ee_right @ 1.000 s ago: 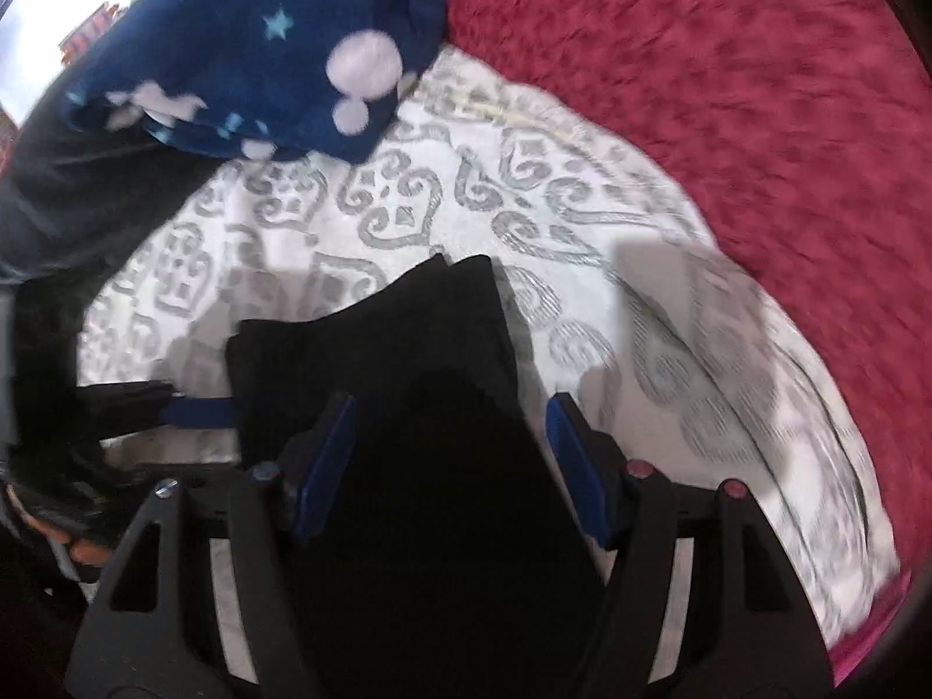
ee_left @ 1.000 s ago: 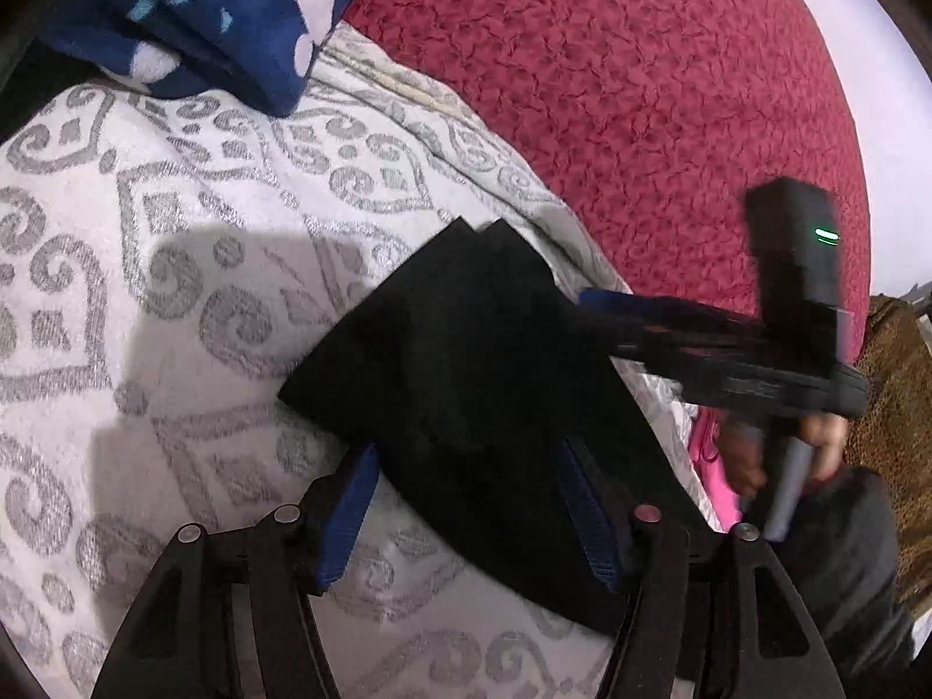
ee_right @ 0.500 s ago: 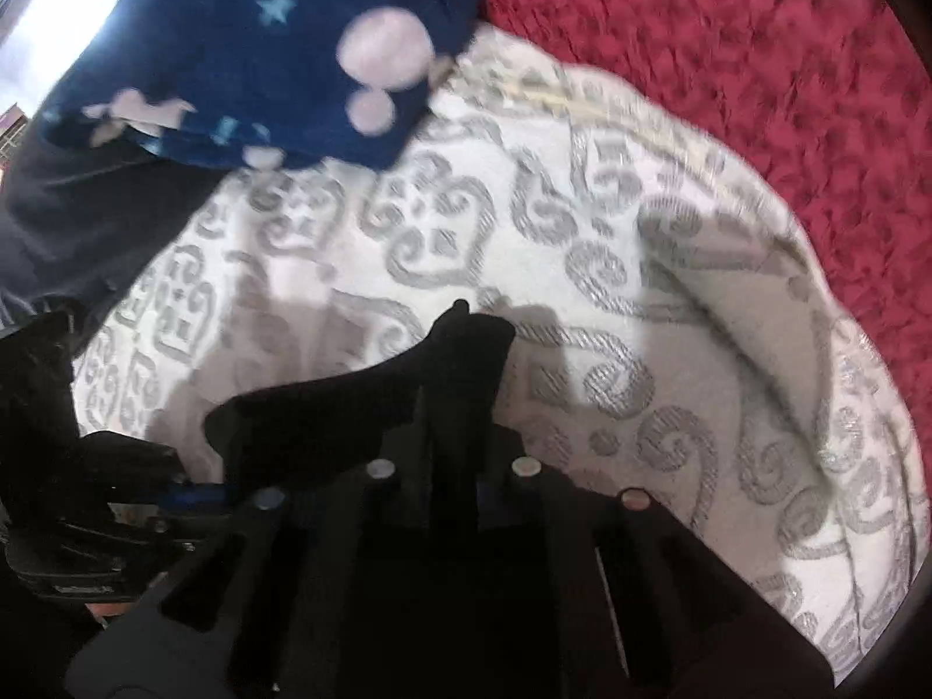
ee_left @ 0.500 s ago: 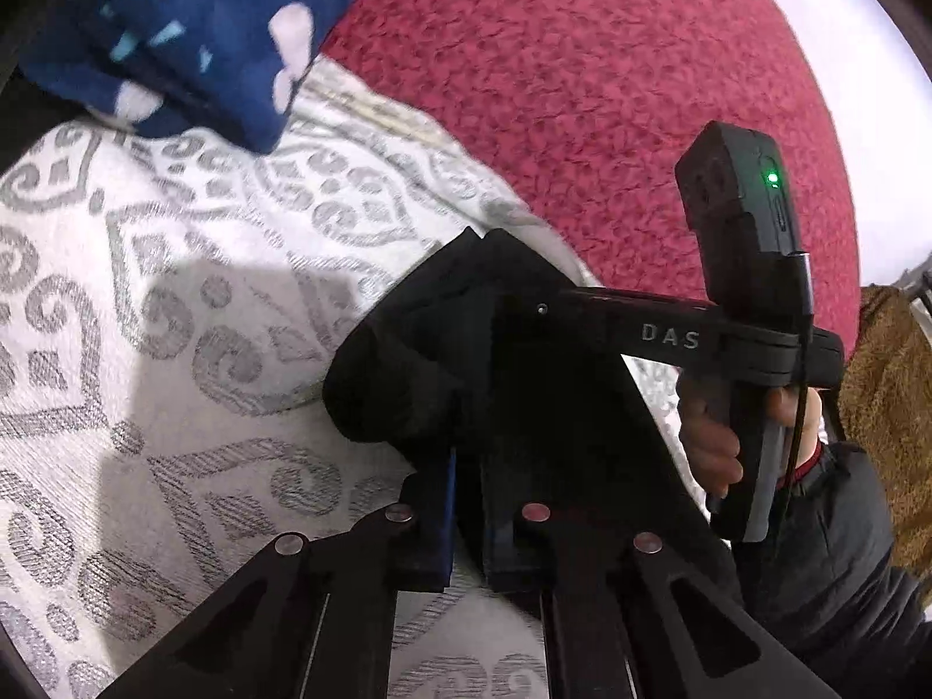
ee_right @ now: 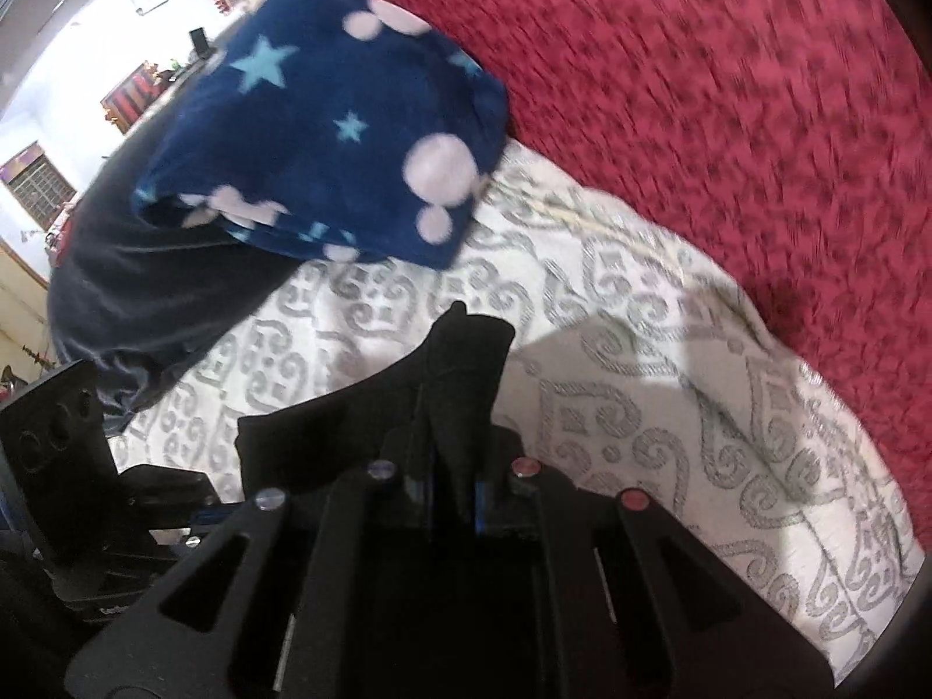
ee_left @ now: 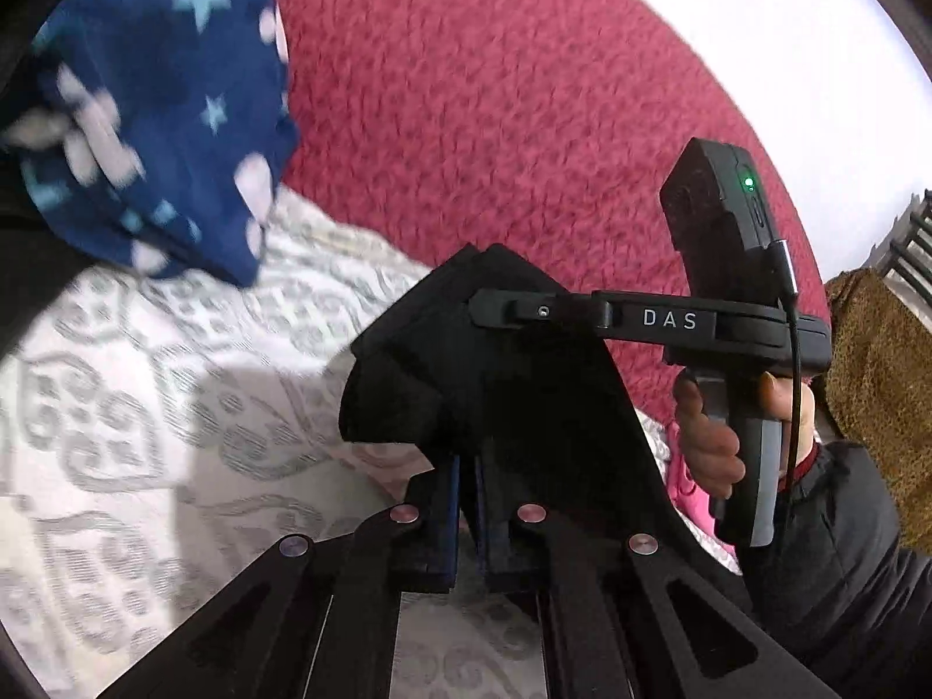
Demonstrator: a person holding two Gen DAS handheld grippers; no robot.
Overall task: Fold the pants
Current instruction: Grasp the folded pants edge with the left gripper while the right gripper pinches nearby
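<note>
The black pants [ee_left: 524, 384] hang lifted above a white bedspread with grey scrolls [ee_left: 145, 437]. My left gripper [ee_left: 466, 466] is shut on one end of their edge, blue pads pinching the cloth. In the left wrist view my right gripper [ee_left: 495, 311] comes in from the right, held by a hand [ee_left: 710, 442], and is clamped on the same edge further along. The right wrist view shows the right gripper [ee_right: 451, 466] shut on a bunched fold of the pants [ee_right: 460, 361], with the left gripper's body [ee_right: 87, 466] at the lower left.
A folded navy blanket with stars and pale dots [ee_right: 349, 151] lies at the far side of the bedspread [ee_right: 641, 408], partly on a dark garment [ee_right: 145, 314]. Red textured bedding [ee_left: 524, 116] lies beyond. A pink item [ee_left: 687, 489] and a brown cloth [ee_left: 874, 396] sit at the right.
Both grippers went from open around the pants to shut on the cloth, then rose, lifting the pants' edge off the bedspread.
</note>
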